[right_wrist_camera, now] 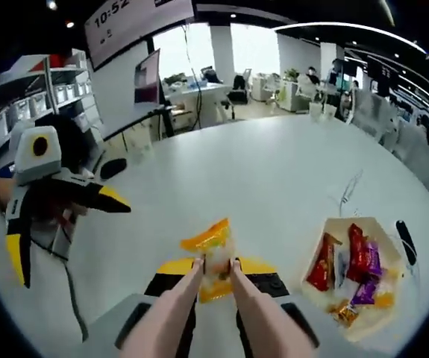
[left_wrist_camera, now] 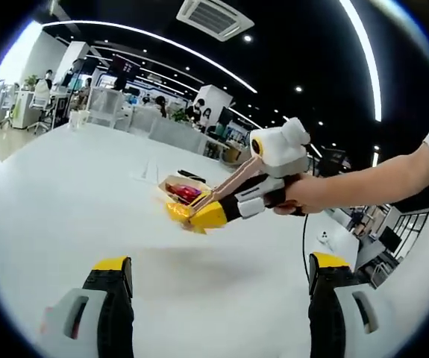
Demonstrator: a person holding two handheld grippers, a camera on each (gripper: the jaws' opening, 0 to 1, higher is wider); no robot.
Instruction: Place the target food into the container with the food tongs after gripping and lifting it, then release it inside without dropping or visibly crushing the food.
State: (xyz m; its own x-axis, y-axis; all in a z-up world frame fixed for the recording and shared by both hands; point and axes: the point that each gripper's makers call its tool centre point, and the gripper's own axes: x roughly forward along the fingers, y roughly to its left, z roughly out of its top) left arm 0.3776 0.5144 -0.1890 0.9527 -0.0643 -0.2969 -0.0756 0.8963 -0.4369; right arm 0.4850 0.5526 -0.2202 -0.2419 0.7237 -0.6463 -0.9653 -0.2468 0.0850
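A yellow-orange wrapped snack (right_wrist_camera: 213,253) is pinched between the tips of beige food tongs (right_wrist_camera: 175,307). My right gripper (right_wrist_camera: 215,267) is shut on those tongs, holding them above the white table (right_wrist_camera: 274,171). A pale paper container (right_wrist_camera: 382,224) lies to the right, with several wrapped snacks (right_wrist_camera: 352,261) in it. In the left gripper view, a hand brings the right gripper (left_wrist_camera: 208,216) in from the right, with the tongs (left_wrist_camera: 236,179) and the snack (left_wrist_camera: 177,212) just in front of the container (left_wrist_camera: 171,181). My left gripper (left_wrist_camera: 219,262) is open and holds nothing; it also appears as the left gripper (right_wrist_camera: 69,232) at the left.
A black pen-like object (right_wrist_camera: 404,239) and a thin cable (right_wrist_camera: 348,190) lie beside the container. The round white table (left_wrist_camera: 65,194) spreads wide to the left. Desks, shelves and people stand far behind.
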